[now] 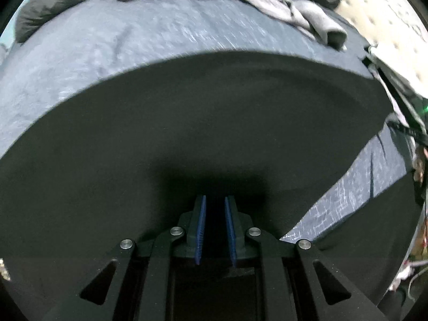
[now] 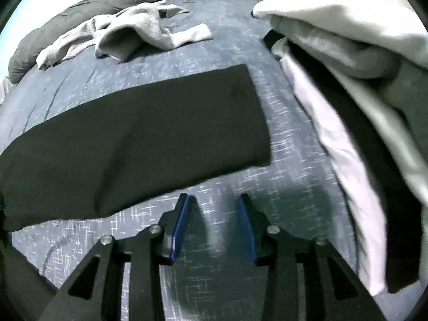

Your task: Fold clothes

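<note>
Right wrist view: my right claw (image 2: 214,200) hangs released near one black garment (image 2: 128,139); far off, one grey garment (image 2: 125,34). My left claw (image 1: 215,200) is nearly clenched over black cloth; grasp uncertain.

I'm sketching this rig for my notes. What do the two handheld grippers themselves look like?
Both look alike. The left gripper and right gripper have matte black linkage arms with triangular cutouts, joined by round silver pivot pins. Each finger is black and lined with a blue pad; the left gripper's pads look ribbed. No cables, markings, hands or sleeves are visible.
</note>
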Available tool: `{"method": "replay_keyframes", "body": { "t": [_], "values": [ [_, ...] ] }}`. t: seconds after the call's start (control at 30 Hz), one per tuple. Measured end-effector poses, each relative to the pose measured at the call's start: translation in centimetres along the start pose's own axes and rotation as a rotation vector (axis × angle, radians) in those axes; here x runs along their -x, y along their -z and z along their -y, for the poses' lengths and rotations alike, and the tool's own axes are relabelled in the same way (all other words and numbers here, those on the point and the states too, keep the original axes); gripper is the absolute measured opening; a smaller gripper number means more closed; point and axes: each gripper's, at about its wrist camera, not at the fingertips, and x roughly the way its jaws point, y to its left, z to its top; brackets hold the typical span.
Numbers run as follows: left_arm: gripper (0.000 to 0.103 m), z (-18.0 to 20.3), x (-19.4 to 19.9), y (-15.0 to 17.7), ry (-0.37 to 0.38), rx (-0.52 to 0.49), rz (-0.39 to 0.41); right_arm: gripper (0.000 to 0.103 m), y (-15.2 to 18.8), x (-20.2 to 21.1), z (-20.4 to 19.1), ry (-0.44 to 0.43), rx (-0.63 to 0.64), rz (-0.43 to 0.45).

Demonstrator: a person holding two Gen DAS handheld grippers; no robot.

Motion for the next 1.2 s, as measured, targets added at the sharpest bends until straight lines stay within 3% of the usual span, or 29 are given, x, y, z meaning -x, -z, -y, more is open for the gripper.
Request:
{"method": "replay_keyframes", "body": {
  "t": [0.13,0.23,0.3,0.6,0.8,0.93,1.2],
  "values": [
    [0.017,-1.6,3.8,1.2,0.006,0.05,0.081,0.037,1.0,2.4,0.3,-0.049,-0.001,0.031],
    [0.029,-3.4,7.2,3.1,0.013,0.097,0.134,0.037,2.6,4.8,0.1,-0.117,0.017,0.051],
    [0.036,-4.9,9.2,4.5,0.0,0.123,0.146,0.038,4.2,6.4,-0.1,-0.159,0.037,0.06],
    [0.044,-12.0,15.3,15.4,-0.021,0.336,0.138,0.041,12.3,10.0,2.0,-0.228,0.003,0.017],
    [0.055,-14.3,17.5,21.0,-0.033,0.425,0.144,0.046,16.3,12.5,5.3,-0.268,-0.084,0.009],
    [0.056,-15.3,18.0,23.7,-0.036,0.459,0.139,0.051,18.4,13.6,7.1,-0.282,-0.127,0.001],
    [0.058,-16.7,16.9,25.3,-0.014,0.538,0.122,0.055,21.1,13.5,9.4,-0.329,-0.208,-0.053]
  ]
}}
